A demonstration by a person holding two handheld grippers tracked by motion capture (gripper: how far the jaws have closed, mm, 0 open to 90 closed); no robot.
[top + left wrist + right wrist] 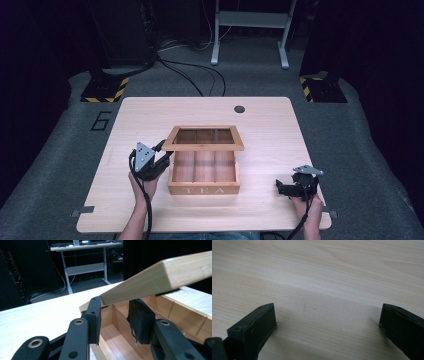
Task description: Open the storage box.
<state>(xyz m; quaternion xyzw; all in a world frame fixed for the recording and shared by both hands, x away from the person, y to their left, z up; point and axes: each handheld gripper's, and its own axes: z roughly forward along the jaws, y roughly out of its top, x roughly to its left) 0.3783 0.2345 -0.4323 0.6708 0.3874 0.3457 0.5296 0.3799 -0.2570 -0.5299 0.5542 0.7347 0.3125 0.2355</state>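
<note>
A wooden tea box (204,190) marked TEA stands at the middle of the table, its several compartments showing. Its glass-panelled lid (203,146) is lifted partway, hinged at the back. My left gripper (167,159) is at the box's left side, under the lid's front left corner. In the left gripper view the jaws of that gripper (116,315) stand apart astride the box's left wall, one outside and one inside. The lid rail (160,277) slants just above them. My right gripper (281,188) hovers open over bare table at the front right, nothing between its jaws (327,320).
The light wooden table (260,130) has a dark round hole (239,109) near its far edge. Beyond it are a white desk frame (250,20), floor cables (200,75) and two stands with yellow-black striped bases (105,89).
</note>
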